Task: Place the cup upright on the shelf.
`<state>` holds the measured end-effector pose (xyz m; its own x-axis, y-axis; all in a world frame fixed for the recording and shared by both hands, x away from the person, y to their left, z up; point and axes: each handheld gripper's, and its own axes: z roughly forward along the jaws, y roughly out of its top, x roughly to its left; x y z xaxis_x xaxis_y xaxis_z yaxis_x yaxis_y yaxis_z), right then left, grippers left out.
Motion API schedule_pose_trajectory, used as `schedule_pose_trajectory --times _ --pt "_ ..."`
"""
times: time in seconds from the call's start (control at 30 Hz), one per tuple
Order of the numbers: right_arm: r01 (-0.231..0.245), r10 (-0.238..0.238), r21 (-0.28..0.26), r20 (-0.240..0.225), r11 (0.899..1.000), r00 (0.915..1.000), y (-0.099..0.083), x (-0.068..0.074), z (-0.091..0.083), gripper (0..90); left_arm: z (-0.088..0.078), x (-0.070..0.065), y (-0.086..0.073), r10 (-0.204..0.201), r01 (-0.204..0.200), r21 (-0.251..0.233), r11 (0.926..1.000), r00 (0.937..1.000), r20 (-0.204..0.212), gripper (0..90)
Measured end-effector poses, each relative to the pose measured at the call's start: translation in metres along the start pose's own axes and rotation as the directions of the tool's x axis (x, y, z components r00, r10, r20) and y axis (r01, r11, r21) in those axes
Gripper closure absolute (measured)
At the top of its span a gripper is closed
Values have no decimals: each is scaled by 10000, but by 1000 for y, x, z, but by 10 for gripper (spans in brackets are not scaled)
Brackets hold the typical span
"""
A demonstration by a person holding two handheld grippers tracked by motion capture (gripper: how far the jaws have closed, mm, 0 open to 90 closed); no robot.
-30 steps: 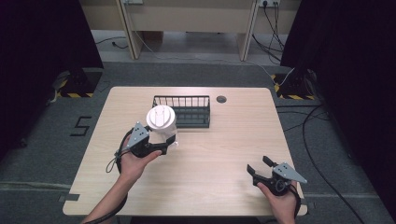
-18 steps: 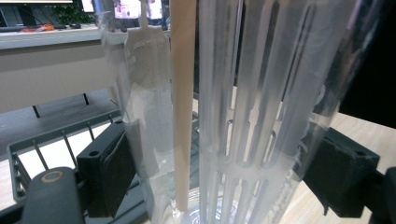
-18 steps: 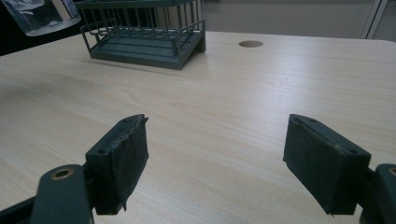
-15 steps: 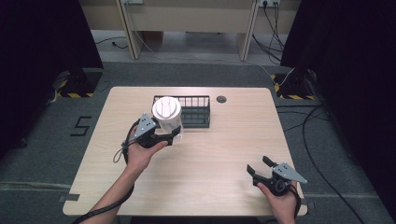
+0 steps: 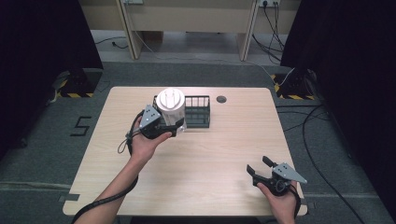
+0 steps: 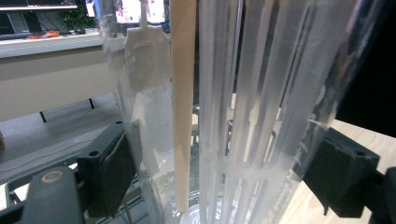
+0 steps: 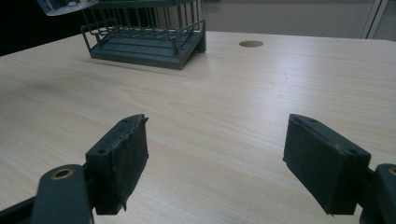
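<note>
You hold a clear ribbed plastic cylinder with a white slotted lid (image 5: 171,108) upright; it is clamped between your left tool's (image 5: 163,128) jaws, lifted over the near-left corner of the dark wire basket (image 5: 198,112).

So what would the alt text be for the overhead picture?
A person's left gripper holds a clear plastic container over a dark wire basket on a wooden table. The right gripper rests open near the table's front edge.
</note>
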<state>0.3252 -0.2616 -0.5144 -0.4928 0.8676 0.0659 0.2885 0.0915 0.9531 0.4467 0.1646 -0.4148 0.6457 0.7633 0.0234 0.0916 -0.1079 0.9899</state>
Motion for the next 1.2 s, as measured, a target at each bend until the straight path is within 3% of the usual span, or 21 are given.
schedule_pose_trajectory --times 0.7,0.9,1.2 --pt "-147 147 -8 -18 9999 9999 0 -1 -1 221 24 18 31 114 -123 -231 9997 9993 -355 175" --pt "-163 163 -51 -35 9999 9999 0 -1 -1 220 33 27 34 -3 -11 -224 9997 9980 -637 175" --pt "-131 131 -6 -42 9999 9999 0 -1 -1 221 52 40 31 -32 48 166 9999 9954 -955 175"
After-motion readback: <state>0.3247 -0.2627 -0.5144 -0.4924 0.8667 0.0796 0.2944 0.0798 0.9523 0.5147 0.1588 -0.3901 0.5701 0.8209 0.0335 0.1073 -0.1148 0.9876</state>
